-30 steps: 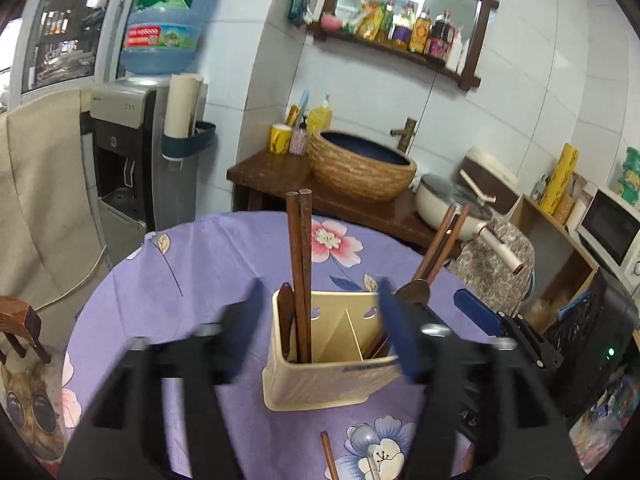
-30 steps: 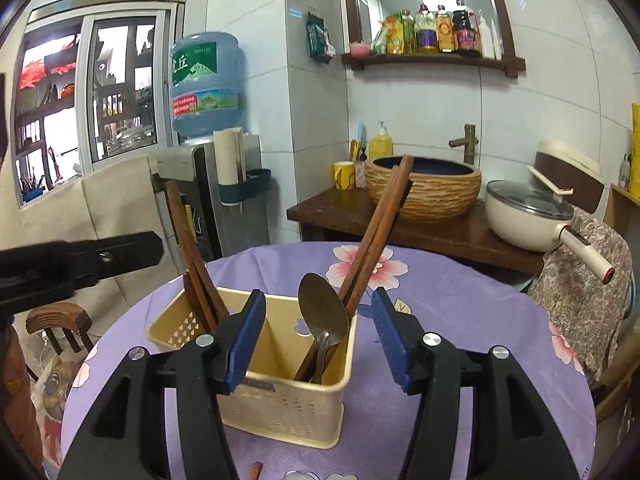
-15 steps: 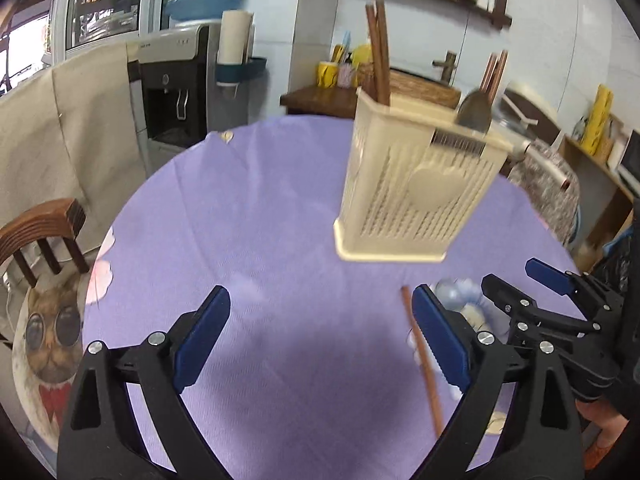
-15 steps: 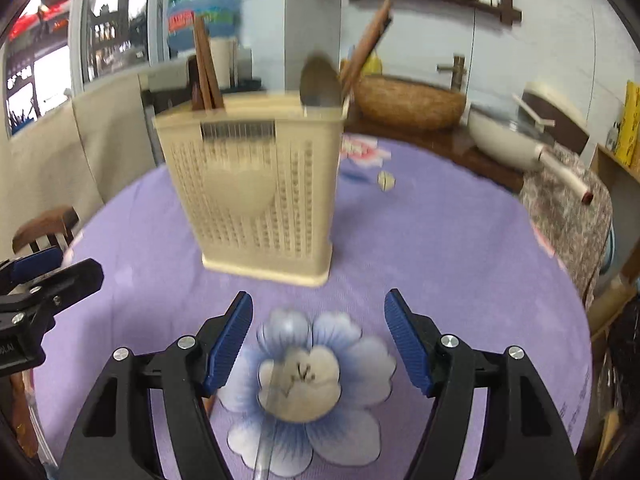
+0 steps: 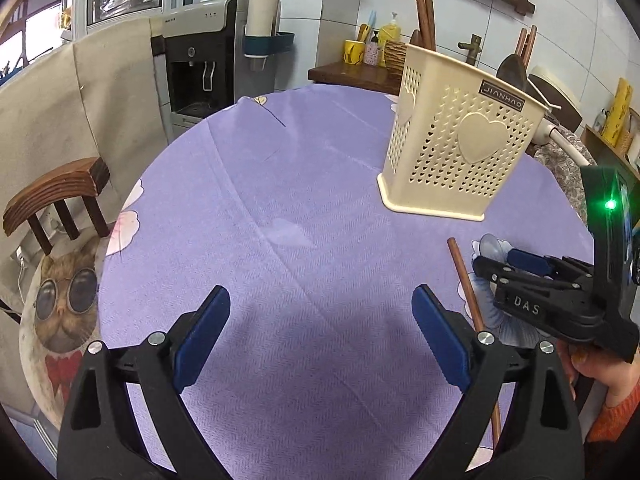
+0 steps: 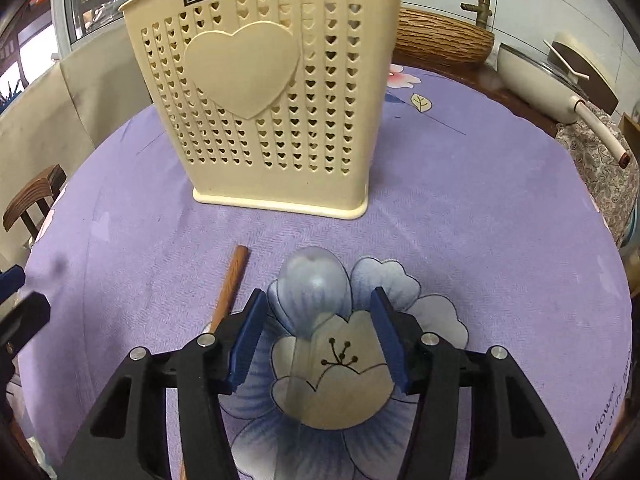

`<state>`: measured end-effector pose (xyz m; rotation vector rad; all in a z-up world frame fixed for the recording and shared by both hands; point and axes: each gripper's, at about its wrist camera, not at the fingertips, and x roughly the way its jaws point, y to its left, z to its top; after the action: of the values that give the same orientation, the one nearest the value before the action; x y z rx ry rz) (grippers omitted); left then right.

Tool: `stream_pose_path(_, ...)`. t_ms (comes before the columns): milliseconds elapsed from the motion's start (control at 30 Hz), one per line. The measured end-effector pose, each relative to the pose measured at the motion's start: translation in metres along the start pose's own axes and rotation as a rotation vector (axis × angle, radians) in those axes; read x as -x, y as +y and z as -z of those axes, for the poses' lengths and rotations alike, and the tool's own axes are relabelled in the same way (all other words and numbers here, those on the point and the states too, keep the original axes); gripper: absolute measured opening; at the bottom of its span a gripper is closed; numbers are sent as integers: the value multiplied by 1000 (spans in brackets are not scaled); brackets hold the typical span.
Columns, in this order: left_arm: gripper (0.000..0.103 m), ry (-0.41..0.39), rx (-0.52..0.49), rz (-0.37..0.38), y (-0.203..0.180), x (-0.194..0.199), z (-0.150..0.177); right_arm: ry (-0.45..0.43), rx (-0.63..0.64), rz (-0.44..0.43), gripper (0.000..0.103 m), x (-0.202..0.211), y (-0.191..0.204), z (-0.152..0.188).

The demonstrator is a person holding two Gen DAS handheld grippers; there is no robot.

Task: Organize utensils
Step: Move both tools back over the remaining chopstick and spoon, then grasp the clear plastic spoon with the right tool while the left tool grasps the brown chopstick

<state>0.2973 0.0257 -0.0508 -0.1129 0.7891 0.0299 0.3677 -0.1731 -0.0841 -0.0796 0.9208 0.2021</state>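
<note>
- Table (image 5: 280,200) round, purple floral cloth; chair (image 5: 56,196) at its left edge in the left view.
- Holder (image 6: 260,92), cream plastic with heart holes, upright on the cloth; chopsticks (image 5: 424,12) and a spoon (image 5: 512,72) stick out of its top in the left view.
- Left gripper (image 5: 320,332) low over bare cloth, jaws wide apart, nothing between them.
- Right gripper (image 6: 316,340) angled down over a clear spoon (image 6: 312,292) lying on the blue flower print in front of the holder. Jaws have just been closing, part-way in now; spoon's neck sits between the pads (image 6: 248,336), gaps both sides, not clamped.
- Hand (image 5: 600,364) holds the right gripper's grip, seen in the left view.
- Loose chopstick (image 6: 230,284) flat on the cloth just left of the clear spoon, running toward the holder, apart from both.
</note>
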Motion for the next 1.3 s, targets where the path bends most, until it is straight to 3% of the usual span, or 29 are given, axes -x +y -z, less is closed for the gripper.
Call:
stream_pose_path(233, 91, 16, -35, 10, -18, -5, 3, -23, -10, 2, 36, -4, 1, -5)
stream_pose_path(533, 91, 54, -97, 73, -49, -12, 6, -68, -61, -37, 35, 17, -15, -4)
stream_pose_path(700, 65, 90, -109, 135, -69, -21, -2, -180, -89, 3, 35, 59, -29, 6)
stream_pose_path(833, 56, 124, -142, 181, -93, -32, -10, -209, -119, -3, 35, 78, -39, 16)
stream_pose_path(1100, 29, 189, -149, 149, -117, -60, -7, -210, -135, 1, 35, 83, -46, 26)
stream_pose_path(1300, 21, 172, -146, 119, -120, -66, -11, -205, -137, -28, 35, 80, -48, 24)
